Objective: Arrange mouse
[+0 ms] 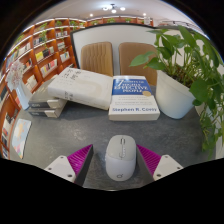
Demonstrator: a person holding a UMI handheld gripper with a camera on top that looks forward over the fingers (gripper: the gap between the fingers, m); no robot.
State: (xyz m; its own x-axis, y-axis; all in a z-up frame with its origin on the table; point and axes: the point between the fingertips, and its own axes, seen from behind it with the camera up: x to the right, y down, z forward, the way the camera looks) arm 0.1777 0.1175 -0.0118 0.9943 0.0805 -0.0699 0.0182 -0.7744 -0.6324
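A white computer mouse [120,156] lies on the grey desk [70,135], between my gripper's two fingers. My gripper [113,160] is open: the magenta pads [79,158] stand apart from the mouse with a gap at each side. The mouse rests on the desk on its own. Its front end points away from me, toward a book.
Just beyond the mouse lies a blue-and-white book [134,96]. A white box [80,87] lies left of it, small stacked items [45,105] further left. A potted plant in a white pot [176,95] stands at the right. Two chairs [98,57] and bookshelves [45,55] stand behind.
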